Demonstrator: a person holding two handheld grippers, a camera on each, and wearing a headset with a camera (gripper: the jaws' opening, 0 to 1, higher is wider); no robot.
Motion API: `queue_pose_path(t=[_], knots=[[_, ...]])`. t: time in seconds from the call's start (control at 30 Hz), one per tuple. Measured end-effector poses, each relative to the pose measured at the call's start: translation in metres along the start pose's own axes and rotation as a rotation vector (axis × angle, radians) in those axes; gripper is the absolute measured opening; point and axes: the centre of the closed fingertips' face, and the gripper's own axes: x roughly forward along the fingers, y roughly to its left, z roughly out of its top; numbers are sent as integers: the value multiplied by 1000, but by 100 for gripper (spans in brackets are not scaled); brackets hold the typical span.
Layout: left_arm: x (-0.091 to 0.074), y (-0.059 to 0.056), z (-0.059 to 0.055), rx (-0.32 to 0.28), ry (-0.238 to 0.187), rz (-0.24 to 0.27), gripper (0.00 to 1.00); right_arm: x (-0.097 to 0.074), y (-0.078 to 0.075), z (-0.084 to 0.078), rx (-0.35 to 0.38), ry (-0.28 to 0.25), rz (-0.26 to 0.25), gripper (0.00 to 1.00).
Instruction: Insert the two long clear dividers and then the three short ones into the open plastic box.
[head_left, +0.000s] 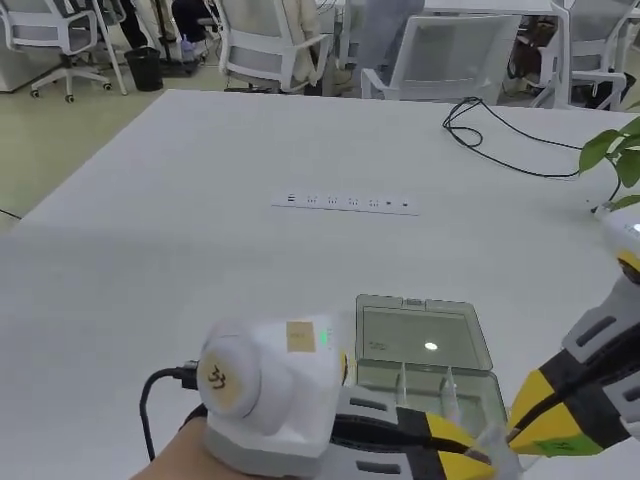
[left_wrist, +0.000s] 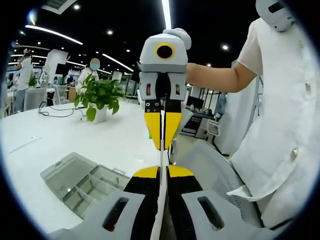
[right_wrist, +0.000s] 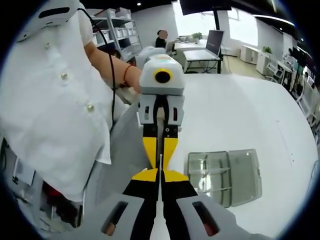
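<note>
The open clear plastic box (head_left: 470, 395) sits at the table's near right, its lid (head_left: 420, 335) laid flat behind it, and clear dividers stand upright inside. Just in front of it my two grippers meet tip to tip. My left gripper (head_left: 478, 458) reaches in from the left and my right gripper (head_left: 512, 438) from the right. Both are shut on one thin clear divider (head_left: 495, 448) held above the table. The divider (left_wrist: 161, 150) appears edge-on in the left gripper view, running between my left gripper (left_wrist: 161, 170) and the facing one. My right gripper (right_wrist: 161, 172) pinches it too, with the box (right_wrist: 210, 177) to its right.
A flush power strip (head_left: 345, 202) lies mid-table. A black cable (head_left: 490, 135) loops at the far right, near a potted plant (head_left: 615, 150). Office chairs (head_left: 265, 45) line the far edge. The person's white shirt (left_wrist: 280, 125) is close behind the grippers.
</note>
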Motion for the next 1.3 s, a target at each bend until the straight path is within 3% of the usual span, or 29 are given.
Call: queue_pose_path(t=[0.23, 0.57, 0.9, 1.3], knots=[[-5, 7, -5, -10, 12, 31, 10, -3, -6, 0, -1, 1, -29, 3], [-19, 20, -16, -21, 40, 97, 23, -8, -29, -4, -1, 11, -97, 3], [-33, 36, -25, -32, 62, 164, 43, -3, -50, -9, -9, 37, -140, 3], [-47, 52, -45, -46, 108, 231, 66, 8, -80, -17, -2, 60, -187, 3]])
